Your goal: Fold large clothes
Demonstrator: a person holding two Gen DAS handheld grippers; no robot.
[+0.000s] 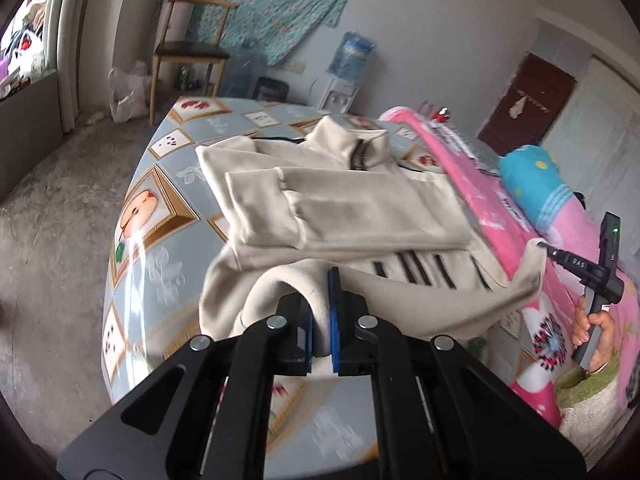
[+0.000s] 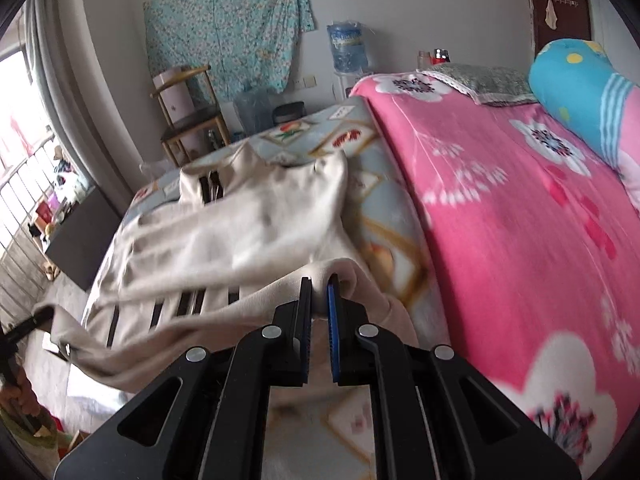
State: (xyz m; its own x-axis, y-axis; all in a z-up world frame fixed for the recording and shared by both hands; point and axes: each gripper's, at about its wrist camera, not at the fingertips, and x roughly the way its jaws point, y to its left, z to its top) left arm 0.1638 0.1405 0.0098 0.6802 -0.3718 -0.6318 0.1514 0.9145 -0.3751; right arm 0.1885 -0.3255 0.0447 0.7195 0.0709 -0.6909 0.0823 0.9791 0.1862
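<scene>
- Left tongs clamp the beige sweater's lifted hem.
- Right tongs pinch that hem's other corner.
- Sweater's folded upper part lies on the table.

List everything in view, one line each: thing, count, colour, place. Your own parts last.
jacket: one, beige with black stripes, on the table, near hem lifted
table: one, grey-blue picture-tile cover, centre
bed blanket: one, pink floral, beside the table
bolster: one, blue and pink, on the bed
chair: one, wooden, by the far wall
water bottle: one, blue, far wall
wall cloth: one, teal floral, hung
left gripper: black, shut on the hem
right gripper: black, shut on the hem
</scene>
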